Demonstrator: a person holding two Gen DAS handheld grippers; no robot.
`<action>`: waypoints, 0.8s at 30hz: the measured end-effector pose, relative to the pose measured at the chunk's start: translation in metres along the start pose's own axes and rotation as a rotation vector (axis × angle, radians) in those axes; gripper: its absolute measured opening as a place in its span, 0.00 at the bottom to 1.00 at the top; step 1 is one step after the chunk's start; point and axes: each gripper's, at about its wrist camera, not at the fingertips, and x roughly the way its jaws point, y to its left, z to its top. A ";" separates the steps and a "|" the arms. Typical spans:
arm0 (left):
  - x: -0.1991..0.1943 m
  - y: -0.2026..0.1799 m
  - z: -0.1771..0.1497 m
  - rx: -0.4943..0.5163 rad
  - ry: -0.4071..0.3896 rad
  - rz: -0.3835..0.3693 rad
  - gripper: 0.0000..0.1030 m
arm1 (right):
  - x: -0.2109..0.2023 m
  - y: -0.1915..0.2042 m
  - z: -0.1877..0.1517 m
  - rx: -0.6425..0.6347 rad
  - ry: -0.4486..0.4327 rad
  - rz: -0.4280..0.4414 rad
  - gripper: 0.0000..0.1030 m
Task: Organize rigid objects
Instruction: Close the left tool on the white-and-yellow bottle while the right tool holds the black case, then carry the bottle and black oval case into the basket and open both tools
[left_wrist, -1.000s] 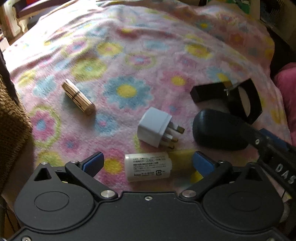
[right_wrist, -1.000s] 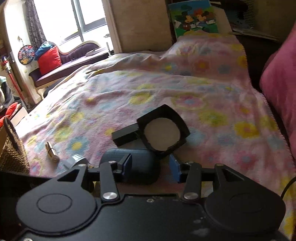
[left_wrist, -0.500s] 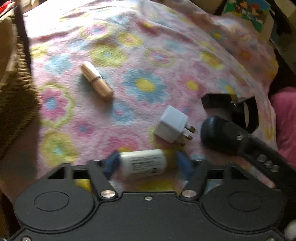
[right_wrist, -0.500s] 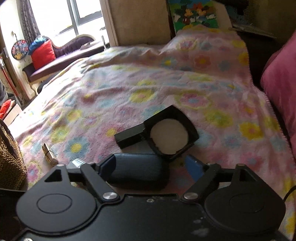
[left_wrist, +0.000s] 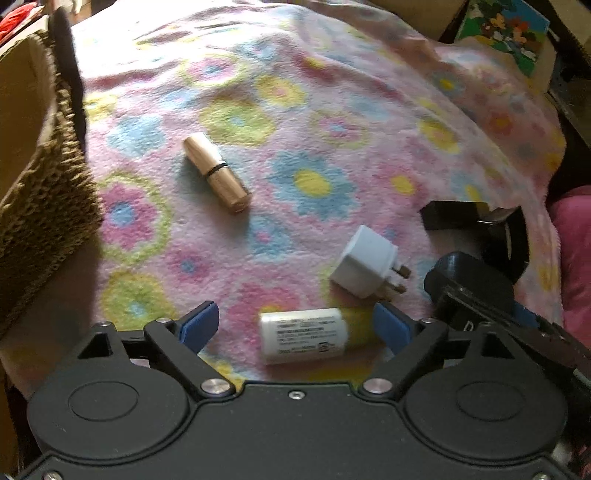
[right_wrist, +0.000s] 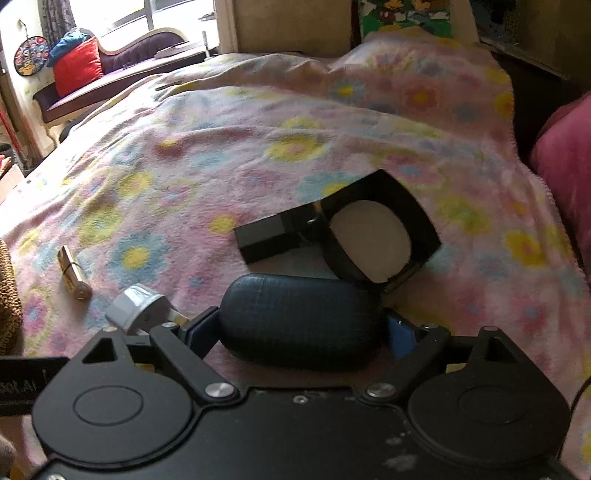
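Observation:
My left gripper (left_wrist: 295, 325) is open, its blue pads either side of a white cylindrical bottle (left_wrist: 304, 335) lying on the flowered blanket; the bottle sits near the right pad. A white plug adapter (left_wrist: 364, 261) and a gold lipstick (left_wrist: 217, 172) lie beyond. My right gripper (right_wrist: 301, 330) has its pads against both ends of a dark oval case (right_wrist: 299, 319), which lies on the blanket. The case also shows in the left wrist view (left_wrist: 456, 280). An open black compact (right_wrist: 369, 236) lies just beyond the case.
A woven basket (left_wrist: 40, 192) stands at the blanket's left edge. A pink cushion (right_wrist: 565, 162) lies at the right. The plug adapter (right_wrist: 136, 304) and lipstick (right_wrist: 74, 273) lie left of the right gripper. A sofa with a red pillow (right_wrist: 77, 66) is far back.
The left gripper closed towards the bottle, then opened wide again and shifted left. The right gripper opened, moved forward around the dark case and closed onto its ends.

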 end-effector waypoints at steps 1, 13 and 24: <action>0.001 -0.003 0.000 0.011 -0.003 -0.009 0.87 | -0.001 -0.004 -0.001 0.002 -0.001 -0.004 0.87; 0.028 -0.028 -0.005 0.118 0.022 0.086 0.89 | -0.017 -0.039 -0.020 -0.003 -0.017 -0.059 0.88; -0.011 -0.020 -0.003 0.061 -0.076 0.069 0.79 | -0.030 -0.045 -0.013 0.054 -0.028 -0.029 0.88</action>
